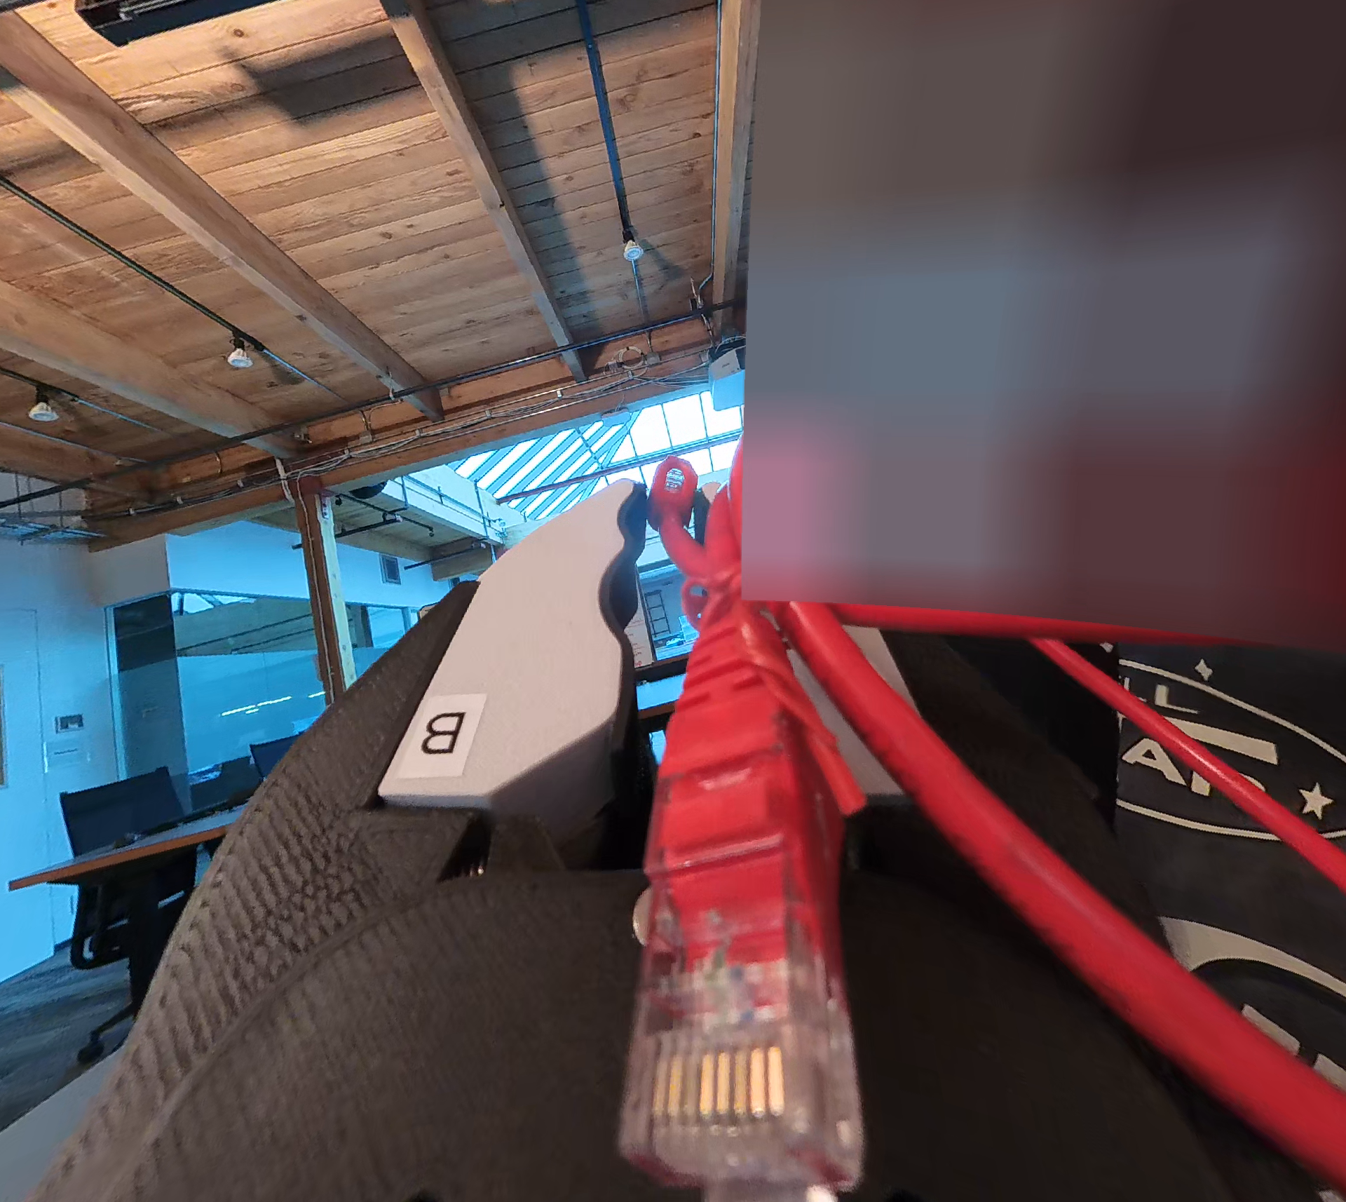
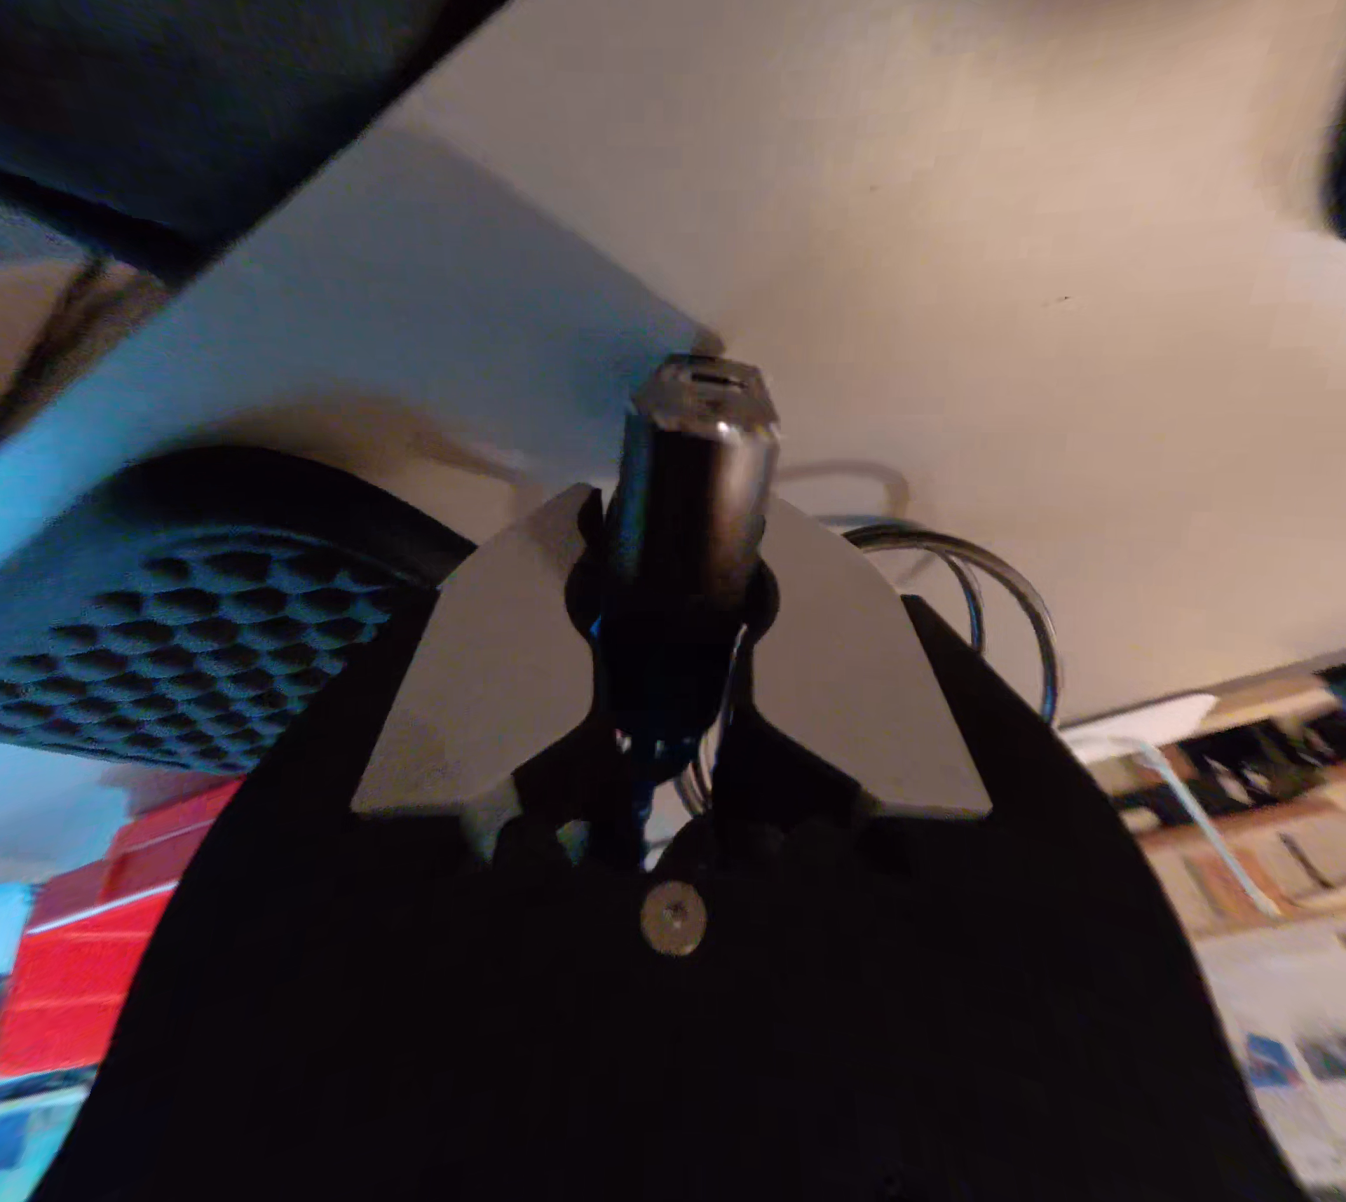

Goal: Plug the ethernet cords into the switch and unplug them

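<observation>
The left gripper point(image 1: 674, 511), tilted up toward the wooden ceiling point(image 1: 291, 183), clenches a bundle of red ethernet cords point(image 1: 710, 573), likely carrying them; no switch shows. One loose plug point(image 1: 736, 1036) lies lengthwise, contacts toward the camera. The right gripper point(image 2: 681, 515) clamps a dark cylinder point(image 2: 692, 497) pointing away over the pale tabletop point(image 2: 947, 183).
</observation>
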